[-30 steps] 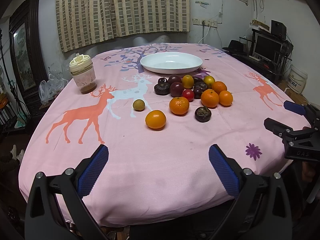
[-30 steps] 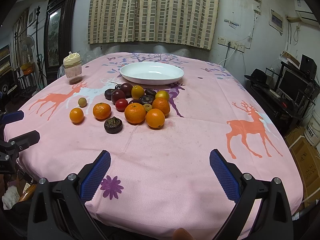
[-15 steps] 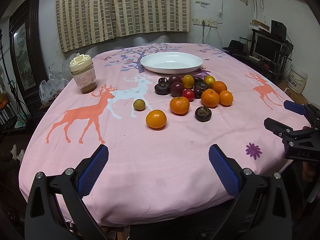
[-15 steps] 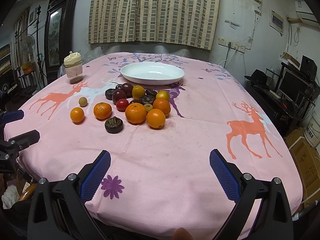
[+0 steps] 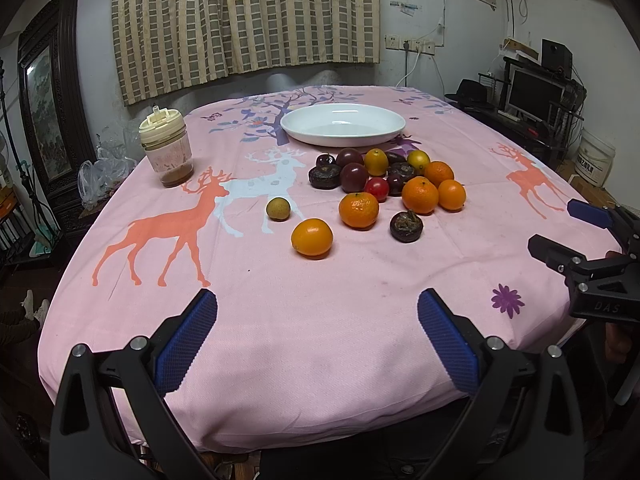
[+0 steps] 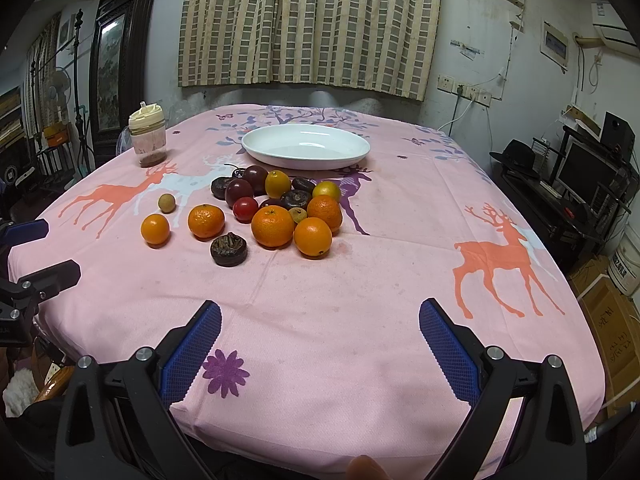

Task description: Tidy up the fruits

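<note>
Nothing is seen moved since earlier: both grippers, left [image 5: 317,336] and right [image 6: 320,340], are held apart near the table [image 6: 360,280] edge, fruits [image 6: 272,208] unreached, plate [image 6: 306,147] empty.

left gripper [image 5: 316,336]: jaws wide apart, holding nothing, level | right gripper [image 6: 320,338]: jaws wide apart, holding nothing, level

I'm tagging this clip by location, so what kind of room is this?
Most likely a lived-in room of a home, used for dining. A table under a pink deer-print tablecloth holds loose fruit and a white dish; checked curtains hang behind, with a monitor alongside.
</note>
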Motion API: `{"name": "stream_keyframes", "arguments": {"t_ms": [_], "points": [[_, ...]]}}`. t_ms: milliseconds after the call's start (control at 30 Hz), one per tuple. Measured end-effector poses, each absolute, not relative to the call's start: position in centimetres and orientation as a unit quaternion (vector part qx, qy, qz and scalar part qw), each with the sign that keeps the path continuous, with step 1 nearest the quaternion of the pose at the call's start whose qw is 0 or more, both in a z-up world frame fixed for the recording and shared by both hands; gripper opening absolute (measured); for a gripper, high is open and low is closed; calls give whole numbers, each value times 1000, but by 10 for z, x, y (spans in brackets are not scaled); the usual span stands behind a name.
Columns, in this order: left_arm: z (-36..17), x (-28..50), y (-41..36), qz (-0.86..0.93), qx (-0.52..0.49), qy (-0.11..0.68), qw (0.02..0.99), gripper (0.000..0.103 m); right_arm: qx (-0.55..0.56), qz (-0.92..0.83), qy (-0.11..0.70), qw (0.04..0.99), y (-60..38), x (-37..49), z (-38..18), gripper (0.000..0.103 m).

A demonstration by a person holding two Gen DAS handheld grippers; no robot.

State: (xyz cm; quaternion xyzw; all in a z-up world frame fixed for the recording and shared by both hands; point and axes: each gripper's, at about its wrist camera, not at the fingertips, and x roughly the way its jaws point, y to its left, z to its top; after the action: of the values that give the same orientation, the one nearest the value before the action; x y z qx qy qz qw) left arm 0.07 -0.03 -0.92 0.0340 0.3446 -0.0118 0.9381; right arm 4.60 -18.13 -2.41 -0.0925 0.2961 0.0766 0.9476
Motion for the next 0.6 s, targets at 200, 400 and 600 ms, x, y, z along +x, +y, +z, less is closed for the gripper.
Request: {"name": "stream_keyframes", "arguments": {"t_ms": [200,400,600], "points": [[-10,1,0,-11,34,345,938,98,-93,77,297,947,-181,46,-24,99],[-15,1,4,-14,26,354,935,98,-91,78,299,947,-180,47,-26,99],[-28,13,18,-22,5,367,930,98,-58,107,309,943,-179,57,-36,99]]}}
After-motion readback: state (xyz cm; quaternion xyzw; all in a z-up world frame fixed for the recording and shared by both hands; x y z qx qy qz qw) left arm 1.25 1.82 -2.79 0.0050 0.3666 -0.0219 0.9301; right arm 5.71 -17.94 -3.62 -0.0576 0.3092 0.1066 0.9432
